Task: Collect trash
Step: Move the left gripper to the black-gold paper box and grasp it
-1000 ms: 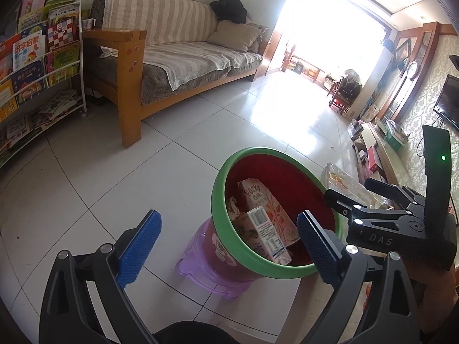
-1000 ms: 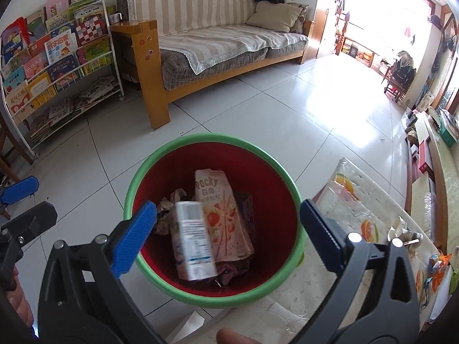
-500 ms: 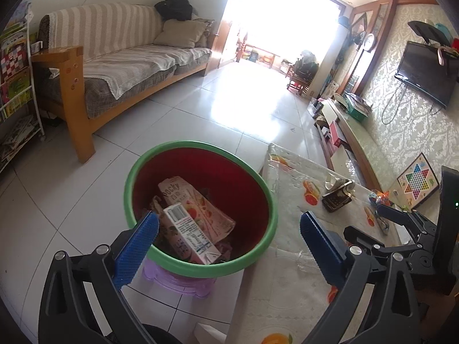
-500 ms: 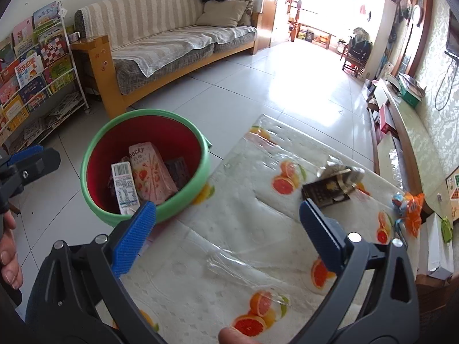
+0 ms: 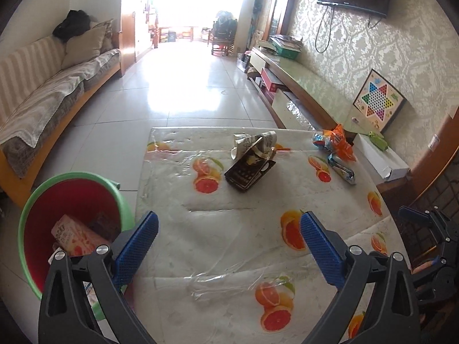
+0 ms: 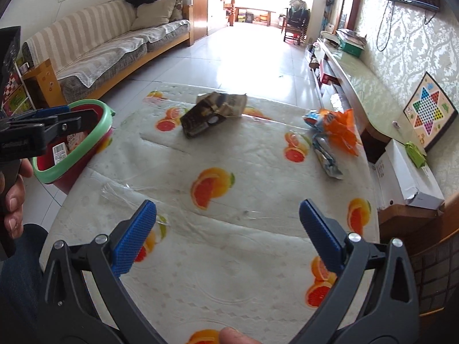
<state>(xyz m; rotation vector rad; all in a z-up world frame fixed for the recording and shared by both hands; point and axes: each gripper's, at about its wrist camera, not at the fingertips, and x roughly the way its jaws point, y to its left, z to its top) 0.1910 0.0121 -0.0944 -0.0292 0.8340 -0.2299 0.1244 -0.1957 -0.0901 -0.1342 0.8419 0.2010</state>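
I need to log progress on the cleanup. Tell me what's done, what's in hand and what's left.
Done: the red bin beside the table already holds a snack box and other packaging. In hand: nothing; the left gripper and right gripper are both open and empty above the tablecloth. Left: the dark box with crumpled paper, the orange wrapper and the blue-and-silver wrapper.

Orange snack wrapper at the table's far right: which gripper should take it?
Right, probably. The orange snack wrapper lies on the right gripper side; the left gripper sits nearer the bin. Both jaws are open and empty.
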